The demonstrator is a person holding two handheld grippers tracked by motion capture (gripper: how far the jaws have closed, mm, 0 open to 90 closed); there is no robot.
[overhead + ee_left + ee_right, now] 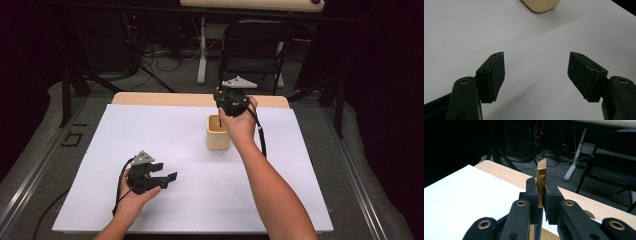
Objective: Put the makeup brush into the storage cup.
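Observation:
A beige cup (pixel 218 137) stands on the white sheet (pixel 165 135), right of centre. My right gripper (pixel 231 104) hangs just above the cup's far rim, shut on a slim upright tool. In the right gripper view the tool (pixel 541 168) has a gold band and a pale slanted tip that rise above the jaws of the right gripper (pixel 541 185). Its dark handle (pixel 220 120) points down into the cup, whose rim (pixel 550 235) shows below. My left gripper (pixel 167 179) rests low near the front left, open and empty. In its own view the left gripper (pixel 536 58) faces the cup (pixel 541 5).
A bare wooden strip (pixel 190 99) runs along the table's far edge. Behind it stand a black folding chair (pixel 252 47) and a white table leg (pixel 202 50), with cables on the floor. Dark floor drops away on both sides of the table.

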